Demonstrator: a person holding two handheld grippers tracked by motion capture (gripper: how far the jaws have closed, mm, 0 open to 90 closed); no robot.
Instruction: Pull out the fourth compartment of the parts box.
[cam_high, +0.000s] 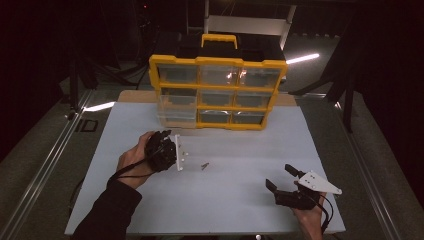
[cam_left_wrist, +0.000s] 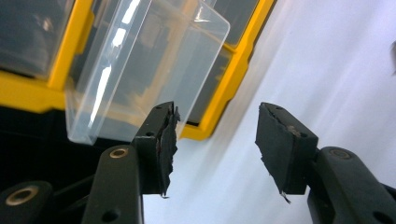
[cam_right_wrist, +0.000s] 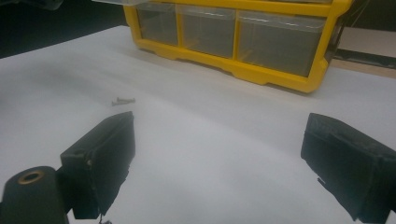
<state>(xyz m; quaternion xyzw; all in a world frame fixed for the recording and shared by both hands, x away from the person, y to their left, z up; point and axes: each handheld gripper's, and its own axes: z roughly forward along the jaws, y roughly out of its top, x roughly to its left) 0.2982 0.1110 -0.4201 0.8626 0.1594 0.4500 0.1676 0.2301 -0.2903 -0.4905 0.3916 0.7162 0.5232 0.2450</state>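
Observation:
A yellow organizer (cam_high: 217, 90) with clear drawers stands at the back of the white table (cam_high: 250, 145). Its lower left drawer (cam_high: 175, 114) is pulled partly out. My left gripper (cam_high: 161, 136) sits just in front of that drawer, held in a hand. In the left gripper view the clear drawer (cam_left_wrist: 140, 65) juts out beyond my left gripper (cam_left_wrist: 215, 140), whose jaws stand apart with nothing between them. A small dark screw (cam_high: 204, 165) lies on the table in the middle. My right gripper (cam_high: 281, 176) rests open near the front right, and the screw (cam_right_wrist: 123, 100) lies ahead of it to the left.
The organizer (cam_right_wrist: 243, 42) has a yellow handle (cam_high: 219, 39) on top, with dark surroundings behind it. Metal rails (cam_high: 55, 150) run along the table's left side. Bare white table (cam_right_wrist: 210, 112) lies between the two grippers.

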